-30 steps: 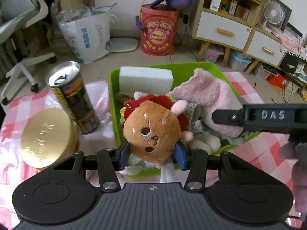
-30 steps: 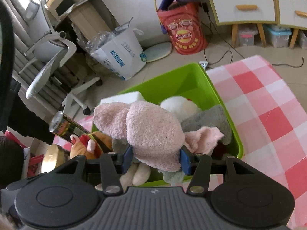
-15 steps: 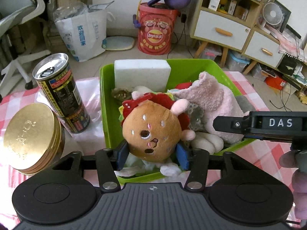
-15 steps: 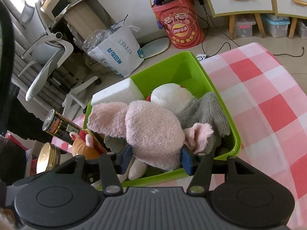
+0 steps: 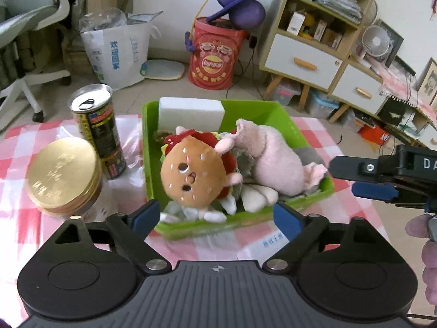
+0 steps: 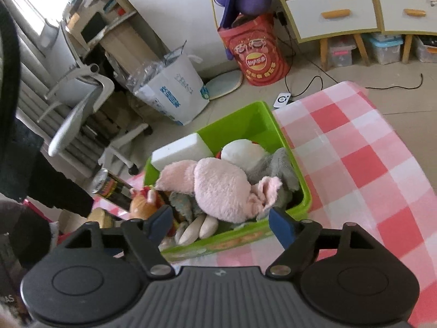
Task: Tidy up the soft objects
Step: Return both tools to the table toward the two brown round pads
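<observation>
Left hand-held gripper point(image 5: 215, 214): jaws spread wide, blue pads clear of everything, nothing held. It sits just short of the near wall of the green bin point(image 5: 275, 114).

Right hand-held gripper point(image 6: 221, 222): jaws likewise wide apart, nothing between them, positioned at the bin's near edge. In the left wrist view it enters from the right side, beside the bin's right corner.

Desk point(image 6: 363, 161): covered with a pink-and-white checked cloth; the bin stands on it.

Bin contents, near to far:
- Burger plush point(image 5: 192, 170), brown bun with a stitched face, red and green trim, lying at the near left of the bin, face tilted up toward the left wrist camera. Only a sliver shows in the right wrist view.
- White plush feet or paws beside it at the near wall; which toy they belong to cannot be told.
- Pink plush point(image 6: 221, 191), lying across the middle and right of the bin, touching the burger plush; it rests on top of a grey fabric piece point(image 6: 278, 169).
- White round plush point(image 6: 243, 153) behind the pink one, seen only in the right wrist view.
- White foam block point(image 5: 191, 114), standing against the far left wall.

Left of the bin on the desk: a gold round tin point(image 5: 64, 173) nearest, then an upright drink can point(image 5: 99, 136) with a pull tab, just behind the tin and near the bin's left wall.
</observation>
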Tool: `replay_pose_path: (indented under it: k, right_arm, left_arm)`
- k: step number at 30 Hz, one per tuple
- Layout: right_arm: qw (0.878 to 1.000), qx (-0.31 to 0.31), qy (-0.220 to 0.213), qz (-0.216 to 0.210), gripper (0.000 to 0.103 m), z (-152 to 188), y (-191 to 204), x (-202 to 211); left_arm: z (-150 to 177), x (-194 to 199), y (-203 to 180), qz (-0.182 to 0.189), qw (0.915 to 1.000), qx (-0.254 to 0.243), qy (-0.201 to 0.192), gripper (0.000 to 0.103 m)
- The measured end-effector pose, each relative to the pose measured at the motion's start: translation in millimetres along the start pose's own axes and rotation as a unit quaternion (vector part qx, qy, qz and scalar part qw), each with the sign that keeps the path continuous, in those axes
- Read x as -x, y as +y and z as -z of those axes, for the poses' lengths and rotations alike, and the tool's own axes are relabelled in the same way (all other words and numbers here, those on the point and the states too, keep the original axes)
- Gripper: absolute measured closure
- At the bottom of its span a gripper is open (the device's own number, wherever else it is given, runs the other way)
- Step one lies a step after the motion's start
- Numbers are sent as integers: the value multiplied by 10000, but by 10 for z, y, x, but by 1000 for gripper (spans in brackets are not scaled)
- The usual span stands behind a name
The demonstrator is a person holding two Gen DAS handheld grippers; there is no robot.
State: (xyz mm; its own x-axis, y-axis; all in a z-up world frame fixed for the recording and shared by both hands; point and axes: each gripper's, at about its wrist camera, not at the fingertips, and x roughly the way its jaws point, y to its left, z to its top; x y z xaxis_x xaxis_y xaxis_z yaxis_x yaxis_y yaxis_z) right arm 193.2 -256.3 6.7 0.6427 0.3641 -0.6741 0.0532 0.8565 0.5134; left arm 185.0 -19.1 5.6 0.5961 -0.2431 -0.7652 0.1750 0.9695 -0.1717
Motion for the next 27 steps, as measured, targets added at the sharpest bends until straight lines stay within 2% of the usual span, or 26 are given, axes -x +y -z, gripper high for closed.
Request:
replay_pose_path:
  k: [11,20,23,27]
  right_arm:
    - [9996,253,-90,94,44,481,-15,621]
    - [9978,589,-4,310,43,1016,-163,627]
    - [9953,828,92,500,43,1198,-239,518]
    - [9881,1309,222,779,43,1402,-316,373]
  left_arm:
    - [515,588,44,-229,9995,54,-232,7]
    - [1209,643,-23,-242,9996,-14,-148,5]
    - [1380,559,-122,-300,9992,-258,-34,5]
    - [1666,458,-286,-228,9956,-904,-83,5]
